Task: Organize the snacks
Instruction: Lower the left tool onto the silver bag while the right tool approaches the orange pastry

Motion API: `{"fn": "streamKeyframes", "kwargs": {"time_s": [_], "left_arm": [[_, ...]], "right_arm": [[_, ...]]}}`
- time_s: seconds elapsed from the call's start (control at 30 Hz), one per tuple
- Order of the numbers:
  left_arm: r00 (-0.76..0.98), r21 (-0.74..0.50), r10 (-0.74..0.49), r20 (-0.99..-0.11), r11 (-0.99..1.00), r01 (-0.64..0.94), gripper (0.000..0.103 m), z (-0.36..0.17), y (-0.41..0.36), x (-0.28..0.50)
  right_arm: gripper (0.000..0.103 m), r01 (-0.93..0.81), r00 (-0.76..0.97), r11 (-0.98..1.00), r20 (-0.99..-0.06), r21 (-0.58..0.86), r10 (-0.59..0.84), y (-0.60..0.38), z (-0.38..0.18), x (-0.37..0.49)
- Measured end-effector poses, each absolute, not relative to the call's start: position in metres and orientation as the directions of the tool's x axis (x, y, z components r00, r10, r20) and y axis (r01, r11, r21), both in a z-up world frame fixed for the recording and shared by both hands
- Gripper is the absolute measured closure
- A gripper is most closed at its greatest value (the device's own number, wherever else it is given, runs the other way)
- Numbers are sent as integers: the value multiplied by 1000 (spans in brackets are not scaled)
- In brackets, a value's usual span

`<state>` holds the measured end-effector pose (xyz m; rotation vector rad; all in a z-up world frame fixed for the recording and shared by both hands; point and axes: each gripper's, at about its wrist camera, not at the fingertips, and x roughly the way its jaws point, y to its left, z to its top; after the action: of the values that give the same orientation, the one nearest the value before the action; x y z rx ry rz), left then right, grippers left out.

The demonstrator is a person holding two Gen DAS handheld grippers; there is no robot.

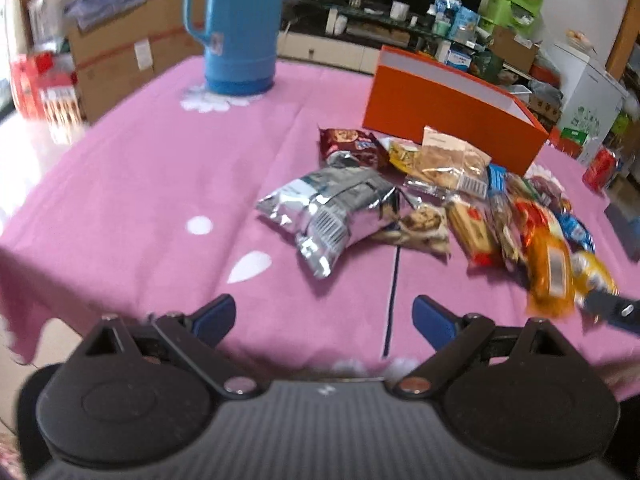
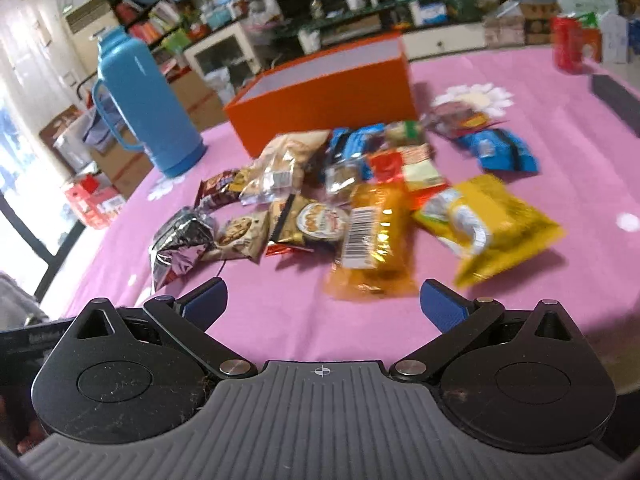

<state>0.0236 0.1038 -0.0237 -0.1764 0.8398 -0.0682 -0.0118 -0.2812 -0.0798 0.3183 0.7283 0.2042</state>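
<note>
A loose heap of snack packets lies on the pink-clothed bench [image 2: 248, 304] in mid-frame of both views, and the open orange cardboard box [image 2: 332, 96] stands just behind it, toward the upper centre. Nothing is held: the left hand-held gripper [image 1: 324, 316] and the right hand-held gripper [image 2: 324, 300] are both spread wide at the lower edge, short of the heap. The orange crinkly plastic packet with a barcode label [image 2: 370, 240] lies nearest the right fingers. It is best pinched across its narrow width, away from overlapping neighbours, so that one packet is lifted. The crumpled silver foil bag [image 1: 332, 208] suits the left side. The tall blue plastic thermos [image 2: 140, 108] at upper left is best avoided.
</note>
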Motion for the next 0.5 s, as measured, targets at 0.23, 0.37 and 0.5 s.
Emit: {"fn": "streamKeyframes", "kwargs": {"time_s": [0.23, 0.37, 0.5], "left_arm": [[685, -93, -158, -711, 987, 132, 10, -12, 77, 77], [681, -41, -130, -721, 989, 145, 9, -17, 67, 106], [688, -29, -119, -716, 990, 141, 9, -15, 69, 117]], "right_arm": [[10, -73, 682, 943, -674, 324, 284, -288, -98, 43], [9, -1, 661, 936, -703, 351, 264, -326, -113, 63], [9, 36, 665, 912, -691, 408, 283, -346, -120, 69]]}}
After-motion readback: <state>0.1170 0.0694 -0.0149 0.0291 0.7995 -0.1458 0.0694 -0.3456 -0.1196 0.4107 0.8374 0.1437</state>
